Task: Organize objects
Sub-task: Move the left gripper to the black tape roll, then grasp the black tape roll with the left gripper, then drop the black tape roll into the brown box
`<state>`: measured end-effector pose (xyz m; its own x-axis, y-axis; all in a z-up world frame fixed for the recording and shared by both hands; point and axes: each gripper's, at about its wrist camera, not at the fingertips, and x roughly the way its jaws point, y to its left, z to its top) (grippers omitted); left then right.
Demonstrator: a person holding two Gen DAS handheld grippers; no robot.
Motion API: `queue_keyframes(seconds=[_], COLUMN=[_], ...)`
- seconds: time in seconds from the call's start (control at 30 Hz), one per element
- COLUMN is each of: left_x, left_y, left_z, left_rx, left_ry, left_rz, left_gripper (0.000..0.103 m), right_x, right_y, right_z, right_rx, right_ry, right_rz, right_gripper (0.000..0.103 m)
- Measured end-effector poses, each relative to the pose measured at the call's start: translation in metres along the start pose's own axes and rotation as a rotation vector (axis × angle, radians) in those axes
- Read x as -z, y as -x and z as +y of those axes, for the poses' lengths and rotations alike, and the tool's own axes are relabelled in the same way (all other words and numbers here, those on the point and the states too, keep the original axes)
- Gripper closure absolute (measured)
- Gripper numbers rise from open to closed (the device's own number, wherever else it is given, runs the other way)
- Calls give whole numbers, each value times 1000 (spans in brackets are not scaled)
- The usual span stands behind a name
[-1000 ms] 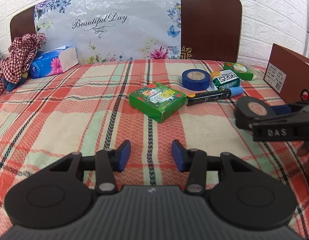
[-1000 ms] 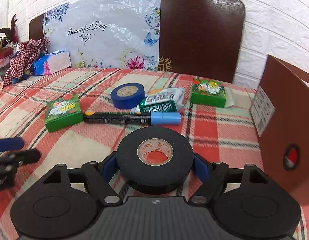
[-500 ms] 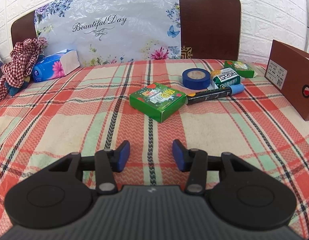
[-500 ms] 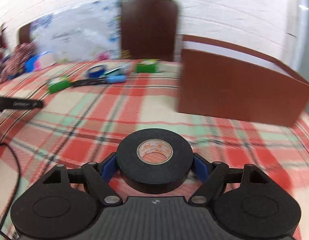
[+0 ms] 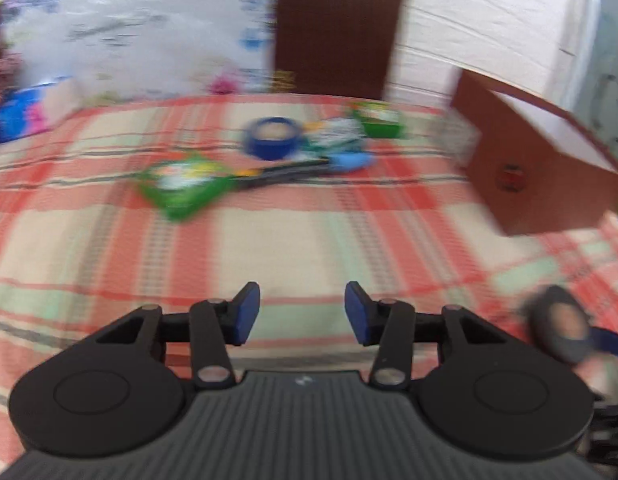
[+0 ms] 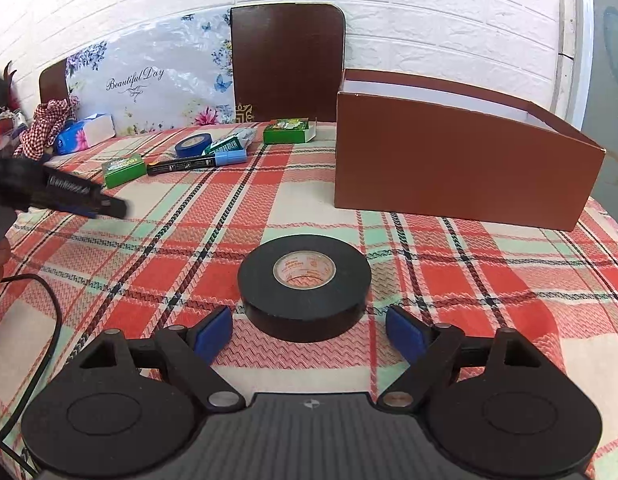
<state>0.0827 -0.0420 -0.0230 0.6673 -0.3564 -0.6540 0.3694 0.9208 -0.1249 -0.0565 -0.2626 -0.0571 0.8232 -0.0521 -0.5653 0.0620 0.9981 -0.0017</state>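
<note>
Left tool [image 5: 301,309] was spread, nothing in it, hovering over the plaid tabletop [image 6: 489,280]. Black tape roll [image 6: 305,286] lay flat just ahead of the right tool [image 6: 309,332], whose jaws were released and clear of it. Roll looked light, rigid, slightly slick: pinch across the outer wall. Open cloth all around; brown box [image 6: 461,176] sat beyond to the right, top open.

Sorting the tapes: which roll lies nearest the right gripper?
The black tape roll, flat on the cloth just ahead of the open right gripper. The blue tape roll lies far back, beside the marker.
</note>
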Motion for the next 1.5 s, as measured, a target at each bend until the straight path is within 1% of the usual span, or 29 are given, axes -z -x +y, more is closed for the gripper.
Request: queue_keyframes(seconds=[0.1, 0.23, 0.3, 0.33, 0.37, 0.4, 0.43, 0.47, 0.5, 0.57, 0.6, 0.67, 0.8, 0.83, 0.9, 0.97, 1.03, 1.13, 1.23, 1.3, 1.37, 1.4, 1.43, 1.5], left_x=[-8, -13, -12, -11, -8, -5, -4, -4, -7, -15, -22, -37, -81, -92, -113, -131, -144, -157, -165, -169, -168, -165, -162, -154], left_y=[-5, -21, -27, -30, -33, -33, -33, -34, -33, -28, -23, -9, 5, 5, -1, -14, -30, -52, -73, -87, -101, -106, -109, -105], left_z=[-44, -84, -98, -105, -109, -111, -111, -109, -108, -111, -119, -134, -165, -175, -194, -215, -228, -240, -246, -247, -248, -247, -248, -249], left_rx=[169, 308, 360, 364, 368, 352, 345, 347, 339, 332, 330, 336, 380, 390, 395, 392, 393, 393, 376, 358, 334, 323, 312, 322], left_ry=[-35, -22, -17, -35, -47, -52, -58, -43, -28, -37, -63, -121, -187, -202, -229, -245, -245, -234, -216, -207, -201, -200, -203, -215], left_rz=[91, 220, 257, 271, 279, 267, 264, 268, 274, 271, 248, 176, 40, 11, -26, -46, -45, -30, -16, -14, -5, 6, 17, 20], left_gripper=[54, 54, 54, 56, 58, 64, 64, 65, 68, 71, 70, 71, 71, 71, 71, 71, 71, 71, 71, 71, 71, 71, 71, 71], right_x=[-3, -5, -7, -7, -8, -9, -9, -9, -9, -10, -11, -17, -43, -51, -68, -83, -94, -104, -112, -115, -116, -118, -118, -116], right_y=[1, 1, -2, -4, -6, -8, -10, -10, -10, -6, -1, 10, 24, 24, 18, 8, -3, -19, -38, -54, -62, -68, -68, -61], right_z=[-1, -7, -8, -9, -8, -7, -6, -4, -4, -8, -9, -12, -34, -42, -60, -79, -95, -112, -122, -124, -128, -126, -125, -120], right_rx=[0, -2, -23, -33, -44, -61, -69, -66, -66, -72, -65, -22, 72, 94, 128, 145, 157, 163, 155, 160, 138, 166, 172, 174], right_ry=[26, 52, 57, 65, 70, 76, 81, 87, 87, 65, 54, 66, 58, 57, 55, 33, 17, 3, 5, 20, -4, 0, -7, -18], right_rz=[14, 23, 31, 32, 36, 40, 35, 31, 24, 5, -25, -114, -288, -320, -349, -360, -357, -341, -316, -291, -314, -289, -292, -303], right_gripper=[25, 27, 27, 26, 28, 31, 32, 32, 32, 32, 32, 32, 32, 32, 32, 32, 32, 32, 32, 32, 27, 27, 27, 29])
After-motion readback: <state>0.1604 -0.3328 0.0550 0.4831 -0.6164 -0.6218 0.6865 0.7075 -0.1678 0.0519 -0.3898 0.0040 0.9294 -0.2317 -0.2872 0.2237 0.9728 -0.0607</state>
